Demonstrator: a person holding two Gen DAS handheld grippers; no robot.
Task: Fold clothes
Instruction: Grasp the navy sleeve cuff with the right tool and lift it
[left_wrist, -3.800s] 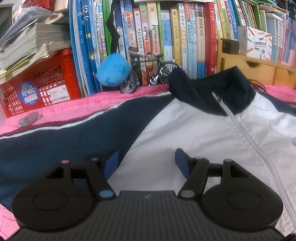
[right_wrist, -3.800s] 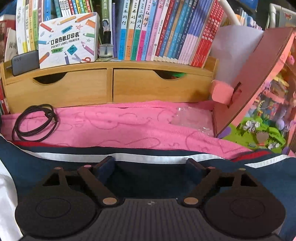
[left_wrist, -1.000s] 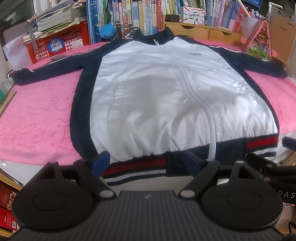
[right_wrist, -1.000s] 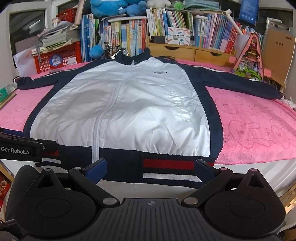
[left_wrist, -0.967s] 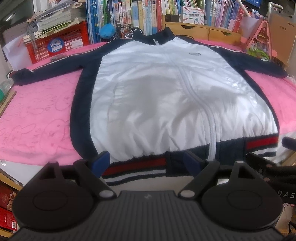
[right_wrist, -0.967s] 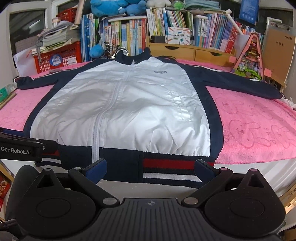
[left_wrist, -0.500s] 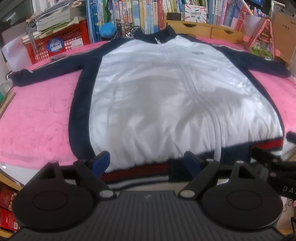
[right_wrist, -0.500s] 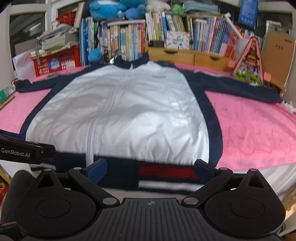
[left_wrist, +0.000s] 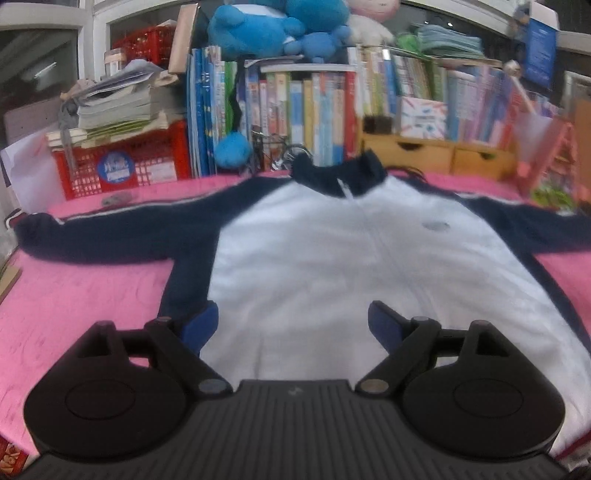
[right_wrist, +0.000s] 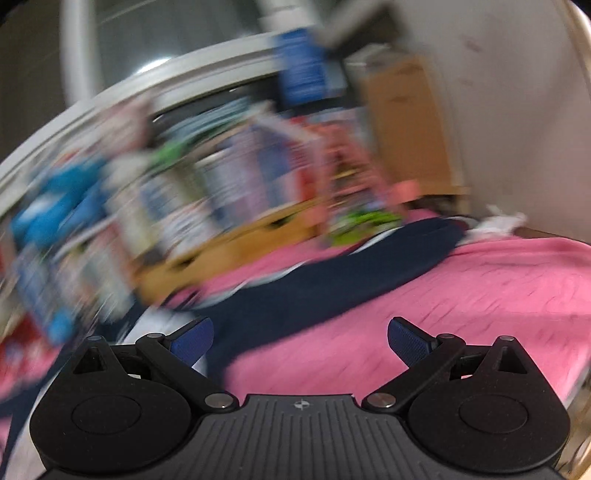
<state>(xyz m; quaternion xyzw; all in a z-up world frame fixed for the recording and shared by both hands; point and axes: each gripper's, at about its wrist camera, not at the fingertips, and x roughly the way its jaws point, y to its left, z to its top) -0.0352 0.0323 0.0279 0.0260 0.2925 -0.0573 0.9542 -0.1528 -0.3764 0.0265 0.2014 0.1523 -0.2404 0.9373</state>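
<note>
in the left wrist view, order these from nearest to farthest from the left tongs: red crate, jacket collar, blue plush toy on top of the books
1. jacket collar, straight ahead of the left tongs, at the jacket's far end.
2. red crate, far left, behind the pink cover.
3. blue plush toy, highest, atop the books.

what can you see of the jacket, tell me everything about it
The jacket lies spread flat, front up, on the pink blanket, its navy collar toward the bookshelf. Its body is white, smooth and slightly shiny, with a closed zip down the middle and a small dark logo on the chest. The sleeves and side panels are navy; both sleeves stretch straight out sideways. The left gripper and the right gripper are open and grip none of it.
</note>
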